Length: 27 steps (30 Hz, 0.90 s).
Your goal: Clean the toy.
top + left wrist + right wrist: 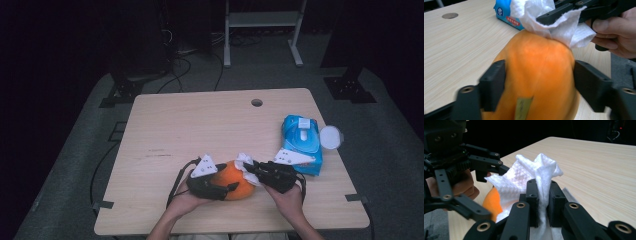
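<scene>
Papaya [235, 181] lies lengthwise between left gripper [224, 189] and tissue [246, 165].

The fruit [539, 72] is orange, the embossed wipe [524, 177] white, the packet [301, 141] blue, the table [200, 125] pale wood-grained.

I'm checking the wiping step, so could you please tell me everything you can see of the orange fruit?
The orange fruit is rounded, with smooth, matte skin and a small yellowish label low on its near side. It rests on the wooden table near the person's edge. The left gripper has one black jaw on each flank; whether they press is unclear. A crumpled white paper towel, pinched in the right gripper, lies against its top.
</scene>
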{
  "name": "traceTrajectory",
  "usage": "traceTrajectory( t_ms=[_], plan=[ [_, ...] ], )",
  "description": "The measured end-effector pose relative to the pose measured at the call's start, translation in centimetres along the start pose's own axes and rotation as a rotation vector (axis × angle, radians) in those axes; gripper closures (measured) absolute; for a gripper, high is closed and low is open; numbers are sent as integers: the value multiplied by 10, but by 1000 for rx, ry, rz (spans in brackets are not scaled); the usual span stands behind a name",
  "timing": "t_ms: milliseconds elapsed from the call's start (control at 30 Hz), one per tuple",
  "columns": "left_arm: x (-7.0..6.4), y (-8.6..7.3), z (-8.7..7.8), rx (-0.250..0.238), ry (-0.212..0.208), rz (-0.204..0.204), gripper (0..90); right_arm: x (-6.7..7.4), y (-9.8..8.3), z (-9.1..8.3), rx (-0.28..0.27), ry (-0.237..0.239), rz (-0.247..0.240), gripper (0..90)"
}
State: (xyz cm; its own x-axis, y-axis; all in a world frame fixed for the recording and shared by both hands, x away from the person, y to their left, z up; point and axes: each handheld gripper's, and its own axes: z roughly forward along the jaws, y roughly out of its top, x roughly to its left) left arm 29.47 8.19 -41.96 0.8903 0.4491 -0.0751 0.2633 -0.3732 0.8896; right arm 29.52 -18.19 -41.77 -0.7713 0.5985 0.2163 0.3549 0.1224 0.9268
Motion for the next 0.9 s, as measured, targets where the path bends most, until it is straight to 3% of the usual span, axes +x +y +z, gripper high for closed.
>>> traceTrajectory(
  t_ms=[100,200,233,300,400,500,633,700,833,900],
  plan=[
    [9,-9,0,7,-29,-22,164,-5,-1,-1,-2,-19,9,800],
    [7,-11,3,15,-21,-6,173,-5,-1,-1,0,-19,21,800],
    [5,-11,2,17,5,19,207,-3,0,-1,-1,-19,13,801],
    [3,-9,0,13,31,22,308,8,3,-2,-9,-13,-20,800],
    [0,-4,-3,6,31,32,385,23,9,-1,-21,31,-67,800],
    [1,-2,-7,-3,21,23,397,30,11,2,-7,23,-109,800],
    [1,2,-12,-31,21,3,407,8,2,1,11,-14,-26,800],
    [2,0,-7,-18,27,7,405,6,-1,3,4,-7,18,800],
    [0,0,-5,-18,28,10,381,24,6,5,-4,31,-56,800],
    [1,1,-6,-12,18,10,300,26,4,8,13,19,-79,801]
  ],
)
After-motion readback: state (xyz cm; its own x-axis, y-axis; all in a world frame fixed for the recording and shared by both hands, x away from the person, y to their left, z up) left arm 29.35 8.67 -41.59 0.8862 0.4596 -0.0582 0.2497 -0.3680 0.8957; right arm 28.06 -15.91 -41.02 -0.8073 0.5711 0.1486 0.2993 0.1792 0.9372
